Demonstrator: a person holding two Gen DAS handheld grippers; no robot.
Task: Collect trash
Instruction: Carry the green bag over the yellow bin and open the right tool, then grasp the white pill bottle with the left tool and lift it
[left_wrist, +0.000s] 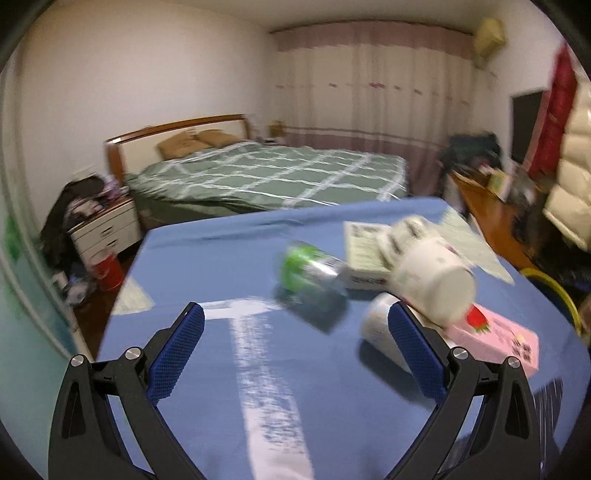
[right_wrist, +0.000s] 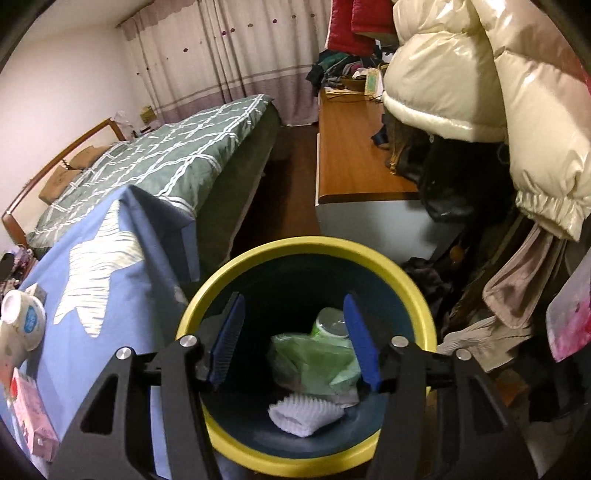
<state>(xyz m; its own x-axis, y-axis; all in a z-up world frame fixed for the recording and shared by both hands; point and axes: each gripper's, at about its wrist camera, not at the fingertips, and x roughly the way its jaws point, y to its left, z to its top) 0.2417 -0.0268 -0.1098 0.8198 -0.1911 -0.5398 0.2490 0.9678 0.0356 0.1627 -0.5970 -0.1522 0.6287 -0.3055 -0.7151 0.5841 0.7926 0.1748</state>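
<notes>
In the left wrist view my left gripper (left_wrist: 295, 317) is open and empty above a blue cloth-covered table (left_wrist: 221, 251). Ahead of it lie a green can (left_wrist: 308, 267) on its side, a white paper cup (left_wrist: 430, 278), a second cup (left_wrist: 380, 326) by the right finger, a pink strawberry box (left_wrist: 495, 338) and a white box (left_wrist: 364, 247). In the right wrist view my right gripper (right_wrist: 293, 317) is open and empty over a yellow-rimmed bin (right_wrist: 417, 299). Inside lie a green bag (right_wrist: 317, 362), a green can (right_wrist: 330, 323) and white crumpled paper (right_wrist: 304, 413).
A green checked bed (left_wrist: 266, 177) stands behind the table. A wooden desk (right_wrist: 351, 147) with clutter and hanging jackets (right_wrist: 480, 92) stand right of the bin. A nightstand (left_wrist: 107, 229) and a red container (left_wrist: 107, 271) stand at the left on the floor.
</notes>
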